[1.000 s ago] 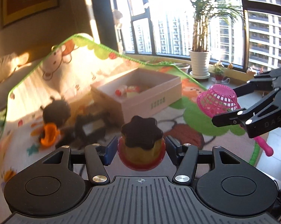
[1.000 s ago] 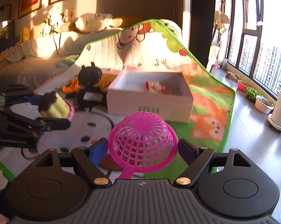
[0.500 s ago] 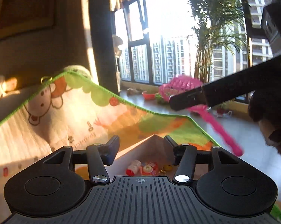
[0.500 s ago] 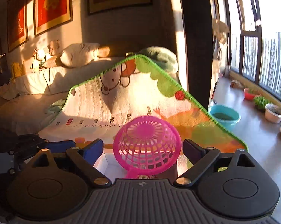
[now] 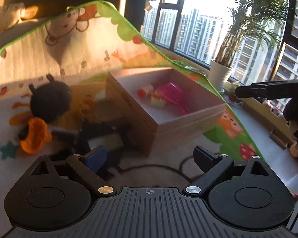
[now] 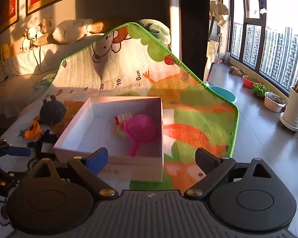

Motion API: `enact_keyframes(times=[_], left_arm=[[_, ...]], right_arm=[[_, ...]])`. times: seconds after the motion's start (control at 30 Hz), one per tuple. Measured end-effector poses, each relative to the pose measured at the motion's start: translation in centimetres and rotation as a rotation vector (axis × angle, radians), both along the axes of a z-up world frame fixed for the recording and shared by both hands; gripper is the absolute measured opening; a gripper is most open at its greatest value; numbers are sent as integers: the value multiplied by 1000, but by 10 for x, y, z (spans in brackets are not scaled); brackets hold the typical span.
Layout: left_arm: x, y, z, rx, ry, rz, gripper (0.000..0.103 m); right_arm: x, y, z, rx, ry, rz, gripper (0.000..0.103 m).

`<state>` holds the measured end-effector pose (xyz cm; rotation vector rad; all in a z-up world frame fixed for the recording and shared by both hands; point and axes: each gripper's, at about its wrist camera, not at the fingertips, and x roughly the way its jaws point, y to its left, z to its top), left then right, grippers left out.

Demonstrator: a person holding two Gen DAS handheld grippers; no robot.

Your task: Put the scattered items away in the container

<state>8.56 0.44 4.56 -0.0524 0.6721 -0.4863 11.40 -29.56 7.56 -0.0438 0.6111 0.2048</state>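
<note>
The open cardboard box (image 5: 188, 117) (image 6: 129, 164) stands on the play mat. In it lie the pink mesh scoop (image 5: 169, 94) (image 6: 141, 130), a red and white toy (image 5: 146, 91) (image 6: 122, 118) and a yellow piece (image 5: 157, 101). My left gripper (image 5: 149, 156) hovers over the mat in front of the box; its jaws are opening and nothing is between them. Near the box's front wall, my right gripper (image 6: 151, 158) stands open and empty. Left of the box lie a black plush (image 5: 49, 103) (image 6: 52, 110), an orange toy (image 5: 34, 135) (image 6: 33, 131) and a black toy (image 5: 101, 130) (image 6: 45, 140).
The mat (image 6: 188, 130) climbs onto a sofa (image 6: 20, 67) with plush toys behind. Bare floor lies to the right, with a blue basin (image 6: 224, 95), a white plant pot (image 5: 220, 75) (image 6: 293, 107) and smaller pots by the window. The right gripper's finger (image 5: 267, 91) crosses the left wrist view.
The left gripper held a yellow cup toy with a black lid and the right held the pink scoop; both now stand empty. The scoop lies in the box. Both grippers have drawn back.
</note>
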Motion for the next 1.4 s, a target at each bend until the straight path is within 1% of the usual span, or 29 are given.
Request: enact_keyframes(times=[0.03, 0.1, 0.13, 0.17, 0.2, 0.27, 0.3, 0.33, 0.4, 0.5, 0.6, 0.67, 0.77, 0.8, 0.87, 0.9, 1.0, 1.07, 1.13, 1.23, 1.33, 1.4], left_arm=[[-6, -4, -2, -2, 0, -13, 100], [-18, -14, -2, 7, -13, -27, 100], [-24, -17, -2, 4, -16, -31, 100], [-31, -21, -1, -6, -18, -36, 101], [-37, -24, 0, -19, -23, -44, 101], [-50, -31, 1, -30, -34, -65, 102], [-56, -35, 1, -28, -35, -75, 102], [-60, -40, 0, -20, -31, -82, 102], [-66, -49, -1, 4, -15, -86, 102], [-85, -59, 1, 42, -5, -95, 102], [-108, -67, -3, 111, 0, -118, 102], [-116, -69, -7, 145, -1, -113, 103], [-119, -65, -8, 152, 6, -83, 103], [-119, -62, -8, 149, 5, -75, 103], [-119, -57, -7, 139, 4, -59, 103], [-118, -55, -7, 135, 5, -53, 103], [-115, -50, -9, 125, 14, -40, 103], [-114, -47, -11, 114, 16, -36, 103], [-112, -43, -12, 99, 19, -33, 103], [-106, -34, -15, 85, 19, -20, 103], [-96, -21, -16, 74, 20, 13, 103], [-88, -10, -16, 66, 19, 48, 103]], right_arm=[[-19, -7, 1, 22, -2, -1, 95], [-59, -23, 4, 102, 14, 10, 96], [-82, -31, 1, 150, 37, 22, 100], [-107, -37, -7, 189, 63, 30, 102], [-130, -40, -18, 206, 84, 26, 102], [-175, -37, -50, 200, 129, 34, 100], [-189, -30, -63, 164, 126, 36, 92], [-199, -23, -72, 124, 105, 32, 87], [-205, -13, -84, 83, 63, 5, 87], [-203, -3, -91, 61, 20, 1, 87], [-204, 4, -89, 24, -26, 24, 87], [-204, 10, -88, -37, -65, 20, 87], [-201, 20, -91, -133, -68, 22, 87], [-202, 22, -92, -151, -65, 25, 86], [-202, 23, -92, -165, -56, 29, 69], [-200, 23, -91, -165, -38, 40, 58], [-198, 23, -86, -170, -25, 52, 55], [-192, 22, -80, -143, -2, 64, 55], [-179, 22, -68, -103, 22, 88, 55], [-149, 25, -42, -60, 4, 122, 55], [-100, 33, 2, -8, -70, 135, 55], [-60, 38, 29, 44, -143, 103, 57]])
